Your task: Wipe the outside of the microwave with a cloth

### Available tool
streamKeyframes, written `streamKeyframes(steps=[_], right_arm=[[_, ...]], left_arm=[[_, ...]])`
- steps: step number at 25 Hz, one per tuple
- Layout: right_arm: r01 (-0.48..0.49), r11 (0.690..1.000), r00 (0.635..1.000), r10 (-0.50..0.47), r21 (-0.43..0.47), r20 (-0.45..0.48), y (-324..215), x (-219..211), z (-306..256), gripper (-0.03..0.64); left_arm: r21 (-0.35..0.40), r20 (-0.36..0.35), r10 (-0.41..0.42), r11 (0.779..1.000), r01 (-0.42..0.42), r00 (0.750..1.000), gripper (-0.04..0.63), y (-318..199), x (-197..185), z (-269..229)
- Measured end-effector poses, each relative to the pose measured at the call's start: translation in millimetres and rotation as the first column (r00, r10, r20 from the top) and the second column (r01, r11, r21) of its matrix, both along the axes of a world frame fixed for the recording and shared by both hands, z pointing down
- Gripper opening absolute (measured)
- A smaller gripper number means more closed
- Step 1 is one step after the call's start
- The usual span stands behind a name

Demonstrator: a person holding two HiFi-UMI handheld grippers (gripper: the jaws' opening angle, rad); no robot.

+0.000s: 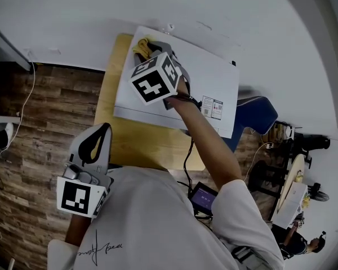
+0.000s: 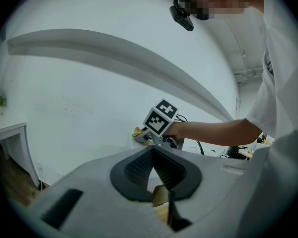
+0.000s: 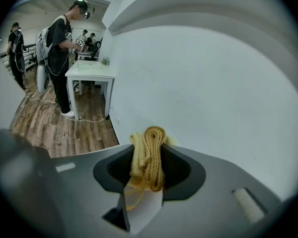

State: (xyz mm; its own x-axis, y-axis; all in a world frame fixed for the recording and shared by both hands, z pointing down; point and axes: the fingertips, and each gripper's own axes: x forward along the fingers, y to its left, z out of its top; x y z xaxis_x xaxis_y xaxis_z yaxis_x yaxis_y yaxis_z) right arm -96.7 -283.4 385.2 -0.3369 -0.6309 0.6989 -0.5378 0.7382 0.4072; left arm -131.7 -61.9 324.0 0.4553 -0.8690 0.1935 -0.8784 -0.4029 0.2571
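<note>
Right gripper: I have it clamped on the folded yellow cloth | cloth at microwave top's back left corner, by the wall | left gripper: jaws together, empty, near table edge | cloth-to-microwave contact hidden.

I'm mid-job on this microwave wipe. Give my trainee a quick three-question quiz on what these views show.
1. What does the right gripper hold between its jaws? A) a sponge B) a yellow cloth C) nothing
2. True or false: the left gripper is pressed against the microwave.
3. Fill in: the microwave stands on a ____ table.
Key: 1 B; 2 false; 3 wooden.
</note>
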Motion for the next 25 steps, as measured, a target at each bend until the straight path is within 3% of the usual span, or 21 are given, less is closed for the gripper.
streamKeyframes(steps=[4,8,10,13,16,25], right_arm=[[0.075,0.997,0.997,-0.074,-0.020,0.030,15.3,-20.4,-0.2,0.137],[0.239,0.963,0.948,-0.204,-0.123,0.244,56.6,-59.1,-17.1,0.137],[0.260,0.960,0.928,-0.218,-0.105,0.302,66.2,-65.9,-33.7,0.135],[0.248,0.968,0.926,-0.225,-0.041,0.302,67.4,-59.0,-56.8,0.137],[0.218,0.975,0.927,-0.197,-0.033,0.319,64.3,-40.2,-72.6,0.137],[0.023,1.000,0.961,-0.022,0.002,0.277,41.5,66.8,-84.2,0.137]], left_arm=[[-0.001,-0.002,0.000,1.000,0.000,1.000,-0.006,2.4,2.8,-1.5],[0.006,0.005,-0.002,1.000,0.002,1.000,-0.006,6.5,2.7,-5.9],[0.008,0.007,-0.001,1.000,0.001,1.000,-0.006,7.4,2.9,-6.2],[0.011,0.009,0.009,1.000,-0.009,1.000,-0.006,10.3,5.8,-7.4],[0.013,0.004,0.023,1.000,-0.023,1.000,-0.006,10.9,12.8,-10.3],[0.027,0.022,0.113,0.993,-0.114,0.993,-0.006,12.5,44.4,-13.2]])
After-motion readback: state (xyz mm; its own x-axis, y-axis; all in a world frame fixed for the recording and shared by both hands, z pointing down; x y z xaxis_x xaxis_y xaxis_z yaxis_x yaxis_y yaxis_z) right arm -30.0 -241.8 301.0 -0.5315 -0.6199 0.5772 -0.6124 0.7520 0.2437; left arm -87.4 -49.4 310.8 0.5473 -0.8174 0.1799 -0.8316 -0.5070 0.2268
